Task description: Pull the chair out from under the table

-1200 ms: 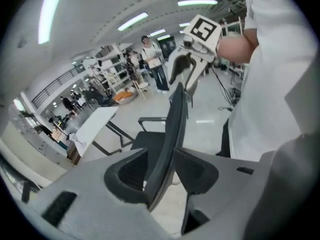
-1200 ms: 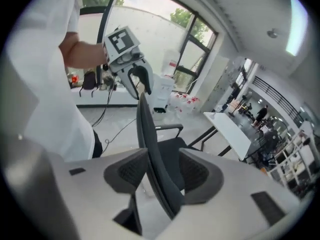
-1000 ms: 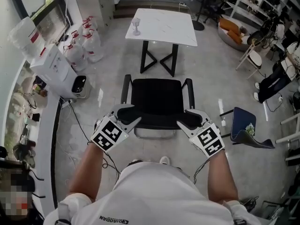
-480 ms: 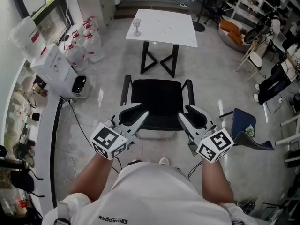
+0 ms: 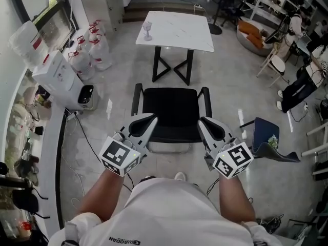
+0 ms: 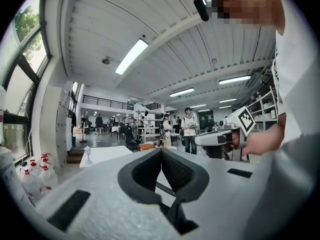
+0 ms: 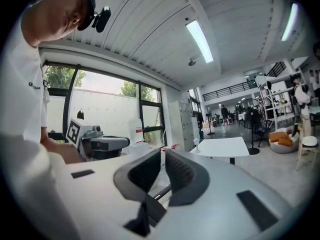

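The black chair (image 5: 174, 109) stands on the floor just in front of me, clear of the white table (image 5: 177, 29) beyond it. Both grippers hover above the chair's near edge and touch nothing. My left gripper (image 5: 152, 118) (image 6: 161, 150) has just been closing and is now shut, tips together, nothing between them. My right gripper (image 5: 202, 121) (image 7: 163, 151) has also just been closing; a thin slit still shows between its pads, with nothing in it. Each gripper view shows the other gripper off to the side.
A small glass (image 5: 147, 29) stands on the table's left corner. A white box unit (image 5: 56, 76) and several water bottles (image 5: 92, 47) line the left wall. A blue object (image 5: 266, 135) lies on the floor to the right, with a folding chair (image 5: 277, 65) behind it.
Both grippers have lifted away from the chair's near edge and their jaws have closed from wide open. The chair and table have stayed where they were.
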### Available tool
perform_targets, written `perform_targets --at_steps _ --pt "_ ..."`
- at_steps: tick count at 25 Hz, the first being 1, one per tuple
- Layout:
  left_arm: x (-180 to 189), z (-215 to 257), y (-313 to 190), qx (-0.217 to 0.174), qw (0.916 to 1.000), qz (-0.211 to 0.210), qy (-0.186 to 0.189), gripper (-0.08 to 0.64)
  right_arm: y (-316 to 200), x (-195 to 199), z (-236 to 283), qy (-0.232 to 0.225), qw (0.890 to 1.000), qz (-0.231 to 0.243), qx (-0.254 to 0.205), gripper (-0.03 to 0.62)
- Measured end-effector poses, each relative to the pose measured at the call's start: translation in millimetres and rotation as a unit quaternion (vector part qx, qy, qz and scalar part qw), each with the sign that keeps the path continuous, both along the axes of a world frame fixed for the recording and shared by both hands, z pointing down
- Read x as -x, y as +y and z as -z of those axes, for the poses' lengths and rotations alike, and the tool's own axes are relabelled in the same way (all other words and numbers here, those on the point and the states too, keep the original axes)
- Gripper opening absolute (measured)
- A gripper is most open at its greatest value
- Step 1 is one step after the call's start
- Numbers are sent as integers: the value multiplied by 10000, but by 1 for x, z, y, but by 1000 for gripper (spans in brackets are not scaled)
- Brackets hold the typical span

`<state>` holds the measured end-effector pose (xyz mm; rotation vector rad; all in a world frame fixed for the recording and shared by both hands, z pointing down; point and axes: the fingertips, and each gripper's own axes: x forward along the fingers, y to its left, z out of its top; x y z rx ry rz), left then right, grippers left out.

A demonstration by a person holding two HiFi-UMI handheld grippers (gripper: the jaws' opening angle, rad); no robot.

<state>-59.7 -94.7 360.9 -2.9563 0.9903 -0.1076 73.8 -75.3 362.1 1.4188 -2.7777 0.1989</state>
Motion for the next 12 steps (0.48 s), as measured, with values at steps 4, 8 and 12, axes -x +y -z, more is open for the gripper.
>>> perform_targets --at_steps 4,8,12 --pt "1 -2 1 31 10000 53 -7 9 1 -6 -7 33 9999 -119 64 6" --pt "5 -10 0 35 9997 100 -198 9 1 -6 -15 71 9997 -238 67 5" --pt "3 -19 1 75 9992 101 -368 9 2 -6 -23 162 9996 -208 123 5"
